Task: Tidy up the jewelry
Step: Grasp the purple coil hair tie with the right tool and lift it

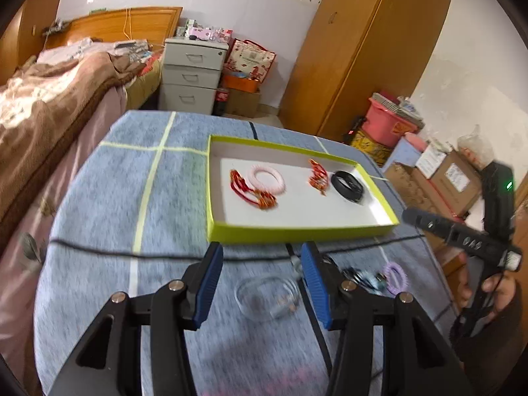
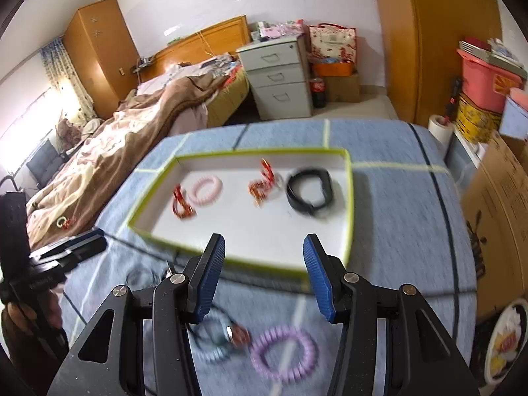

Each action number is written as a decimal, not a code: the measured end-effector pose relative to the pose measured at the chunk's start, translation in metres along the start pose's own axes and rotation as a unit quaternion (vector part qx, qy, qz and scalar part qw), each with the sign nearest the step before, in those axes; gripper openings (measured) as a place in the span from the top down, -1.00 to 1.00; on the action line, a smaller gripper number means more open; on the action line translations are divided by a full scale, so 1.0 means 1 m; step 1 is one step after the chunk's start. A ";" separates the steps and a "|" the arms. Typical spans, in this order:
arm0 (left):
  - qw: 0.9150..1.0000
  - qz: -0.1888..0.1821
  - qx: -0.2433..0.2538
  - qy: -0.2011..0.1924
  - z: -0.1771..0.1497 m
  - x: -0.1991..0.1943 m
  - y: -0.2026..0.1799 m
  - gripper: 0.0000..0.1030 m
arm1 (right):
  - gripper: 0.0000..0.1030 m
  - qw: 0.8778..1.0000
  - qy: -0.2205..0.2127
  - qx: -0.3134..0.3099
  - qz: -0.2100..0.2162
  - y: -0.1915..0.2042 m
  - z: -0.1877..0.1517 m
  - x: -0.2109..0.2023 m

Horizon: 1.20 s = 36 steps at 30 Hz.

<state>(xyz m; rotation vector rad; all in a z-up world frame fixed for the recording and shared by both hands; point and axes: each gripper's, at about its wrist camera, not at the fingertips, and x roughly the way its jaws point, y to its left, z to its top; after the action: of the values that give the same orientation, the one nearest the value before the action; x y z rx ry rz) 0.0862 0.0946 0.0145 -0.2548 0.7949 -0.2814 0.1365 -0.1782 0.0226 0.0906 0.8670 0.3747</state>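
A shallow green-rimmed box (image 1: 290, 232) (image 2: 348, 204) lies on the blue cloth. It holds a pink coil band (image 1: 266, 178) (image 2: 205, 190), two red-orange trinkets (image 1: 252, 193) (image 1: 318, 176) and a black band (image 1: 348, 185) (image 2: 308, 191). My left gripper (image 1: 260, 280) is open and empty above a clear glass ring (image 1: 267, 297). My right gripper (image 2: 264, 277) is open and empty, above a purple coil band (image 2: 283, 353) and a pale blue band with a charm (image 2: 214, 340). The purple band also shows in the left wrist view (image 1: 396, 279).
A black cable (image 1: 99, 249) crosses the cloth in front of the box. A bed (image 1: 49, 105) lies to the left. A grey drawer unit (image 1: 191, 76) and a wardrobe (image 1: 363, 49) stand behind. Cardboard boxes (image 1: 445, 181) stand to the right.
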 end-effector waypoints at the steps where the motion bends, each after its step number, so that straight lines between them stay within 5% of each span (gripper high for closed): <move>1: 1.000 -0.001 -0.005 -0.001 -0.004 -0.003 0.002 0.00 | 0.02 1.000 0.006 -0.004 -0.004 -0.001 -0.005 -0.001; 5: 1.000 0.007 -0.013 -0.001 -0.019 -0.012 0.009 0.00 | 0.02 0.999 0.025 -0.016 -0.041 -0.005 -0.027 0.000; 19: 0.999 0.018 -0.033 0.008 -0.046 -0.025 0.026 0.00 | 0.03 0.995 0.067 -0.036 -0.071 -0.009 -0.063 0.018; 28: 1.000 0.011 -0.010 0.018 -0.048 -0.020 0.008 0.00 | 0.76 0.992 0.059 -0.057 -0.100 -0.002 -0.068 0.016; 36: 0.997 -0.028 0.056 0.035 -0.044 -0.003 -0.041 0.00 | 0.80 0.996 0.031 -0.018 -0.087 -0.018 -0.066 -0.001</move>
<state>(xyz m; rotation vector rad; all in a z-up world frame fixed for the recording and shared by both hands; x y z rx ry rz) 0.0461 0.0524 -0.0002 -0.1618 0.8394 -0.3887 0.0908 -0.1999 -0.0236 -0.0309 0.9225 0.2307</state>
